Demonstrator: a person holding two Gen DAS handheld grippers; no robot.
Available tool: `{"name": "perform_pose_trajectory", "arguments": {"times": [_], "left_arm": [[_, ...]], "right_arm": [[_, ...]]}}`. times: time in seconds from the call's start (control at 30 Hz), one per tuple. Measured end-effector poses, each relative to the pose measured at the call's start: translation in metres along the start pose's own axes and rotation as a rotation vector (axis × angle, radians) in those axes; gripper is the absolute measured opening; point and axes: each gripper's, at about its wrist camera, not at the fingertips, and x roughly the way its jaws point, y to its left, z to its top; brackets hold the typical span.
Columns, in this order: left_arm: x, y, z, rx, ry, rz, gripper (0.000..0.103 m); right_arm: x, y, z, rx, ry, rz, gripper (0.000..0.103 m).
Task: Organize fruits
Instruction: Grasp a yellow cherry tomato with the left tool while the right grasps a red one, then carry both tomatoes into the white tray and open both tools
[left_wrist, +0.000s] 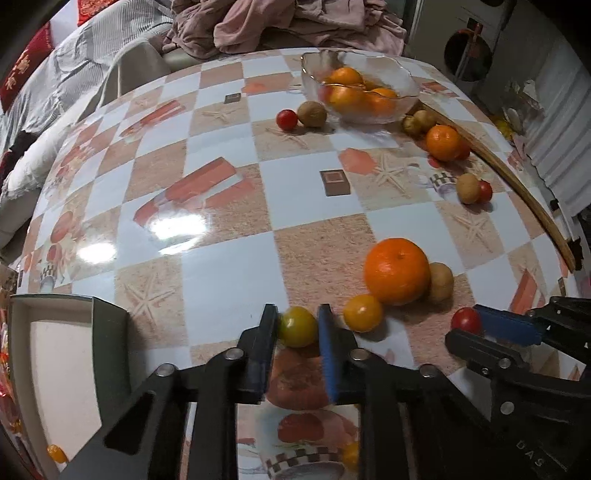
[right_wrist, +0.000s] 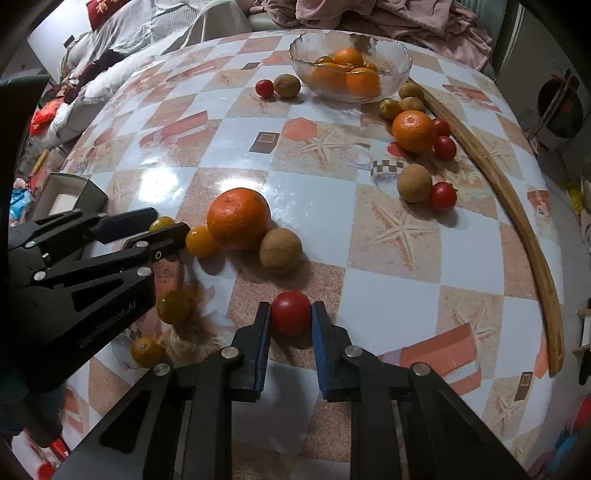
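Note:
My left gripper (left_wrist: 297, 326) is shut on a yellow-green cherry tomato (left_wrist: 297, 327) on the table; it also shows in the right wrist view (right_wrist: 162, 223). My right gripper (right_wrist: 290, 314) is shut on a red cherry tomato (right_wrist: 291, 313), also in the left wrist view (left_wrist: 466, 320). Beside them lie a yellow tomato (left_wrist: 362, 313), a large orange (left_wrist: 397, 270) and a brown kiwi (right_wrist: 280, 250). A glass bowl (right_wrist: 399, 68) at the far side holds several oranges (right_wrist: 349, 57).
A white-lined box (left_wrist: 59, 373) with one yellow fruit stands at the left table edge. More tomatoes, kiwis and an orange (right_wrist: 413, 126) lie at the right beside a curved wooden stick (right_wrist: 517, 218). Two yellow fruits (right_wrist: 173, 307) lie near the left gripper. Bedding lies behind the table.

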Motion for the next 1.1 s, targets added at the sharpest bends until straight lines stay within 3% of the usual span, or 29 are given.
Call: {"name": "perform_pose_trajectory", "arguments": {"times": [0.2, 0.67, 0.9, 1.1], "left_arm": [[-0.017, 0.006, -0.003, -0.064, 0.009, -0.046, 0.023], [-0.083, 0.021, -0.027, -0.141, -0.033, -0.024, 0.023], [-0.097, 0.058, -0.046, -0.138, -0.027, -0.057, 0.023], [-0.109, 0.101, -0.060, -0.113, -0.021, -0.083, 0.023]], "right_arm": [[-0.012, -0.015, -0.006, 0.051, 0.007, 0.054, 0.023], [-0.036, -0.019, -0.021, 0.060, 0.033, 0.104, 0.024], [-0.044, 0.002, -0.020, 0.100, 0.008, 0.075, 0.024], [-0.050, 0.045, -0.015, 0.139, 0.002, 0.069, 0.024]]}}
